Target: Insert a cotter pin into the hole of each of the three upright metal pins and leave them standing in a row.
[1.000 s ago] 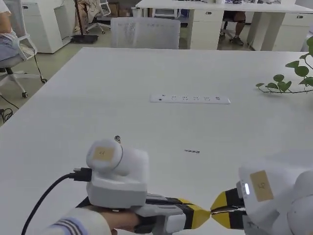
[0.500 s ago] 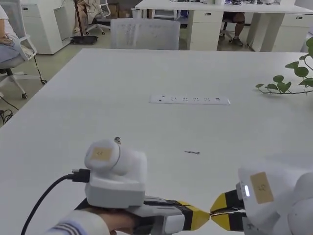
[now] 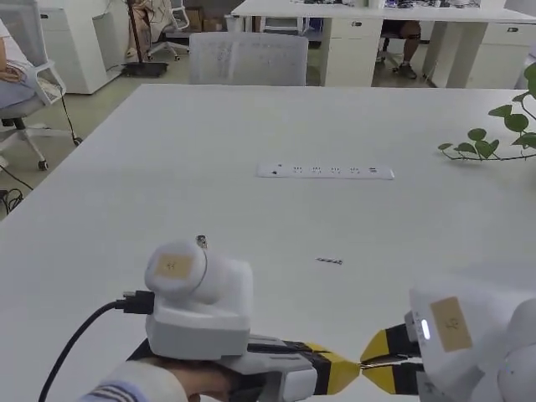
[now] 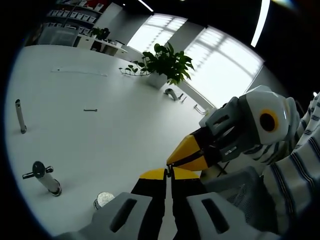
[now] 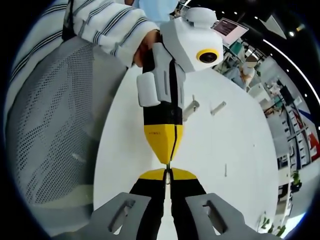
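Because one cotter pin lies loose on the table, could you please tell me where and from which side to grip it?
Take the loose cotter pin mid-shaft, coming straight down from above and closing across its narrow width: it lies flat on the table, lengthwise left to right in the head view, with bare surface around it.

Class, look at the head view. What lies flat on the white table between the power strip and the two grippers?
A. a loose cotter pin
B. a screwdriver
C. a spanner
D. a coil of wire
A: a small, thin cotter pin lies flat on the table, on the near side of the power strip.
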Demonstrator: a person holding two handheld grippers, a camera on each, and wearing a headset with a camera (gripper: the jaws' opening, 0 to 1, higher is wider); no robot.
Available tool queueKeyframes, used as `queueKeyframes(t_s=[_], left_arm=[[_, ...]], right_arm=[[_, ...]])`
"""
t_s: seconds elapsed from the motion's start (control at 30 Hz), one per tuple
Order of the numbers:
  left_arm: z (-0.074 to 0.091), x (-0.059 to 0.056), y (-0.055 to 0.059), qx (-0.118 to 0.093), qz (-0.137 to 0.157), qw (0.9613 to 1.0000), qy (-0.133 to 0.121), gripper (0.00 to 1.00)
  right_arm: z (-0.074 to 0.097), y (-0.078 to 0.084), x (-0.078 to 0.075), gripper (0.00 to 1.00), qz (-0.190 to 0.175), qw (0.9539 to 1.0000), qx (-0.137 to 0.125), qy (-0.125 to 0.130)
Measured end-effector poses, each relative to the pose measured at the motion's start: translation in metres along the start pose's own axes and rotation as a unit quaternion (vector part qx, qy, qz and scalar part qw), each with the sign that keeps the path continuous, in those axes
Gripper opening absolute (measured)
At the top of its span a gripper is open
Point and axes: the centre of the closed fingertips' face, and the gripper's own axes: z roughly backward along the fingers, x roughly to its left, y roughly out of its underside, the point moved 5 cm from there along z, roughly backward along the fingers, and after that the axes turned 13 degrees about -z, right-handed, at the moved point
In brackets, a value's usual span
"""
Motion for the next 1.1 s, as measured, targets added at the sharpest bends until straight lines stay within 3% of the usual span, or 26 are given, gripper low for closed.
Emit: queueKeyframes(t_s=[0.87, 1.1], left_arm=[[0.004, 0.0, 0.0, 0.0, -0.012, 0.9999, 0.0, 0.0], [0.01, 0.0, -0.002, -0.006, -0.032, 0.9995, 0.004, 0.0]], right_arm=[[0.001, -0.002, -0.002, 0.1, -0.001, 0.9996, -0.021, -0.017], [0.01, 0.0, -0.007, 0.13, -0.054, 0.9964, -0.054, -0.036]])
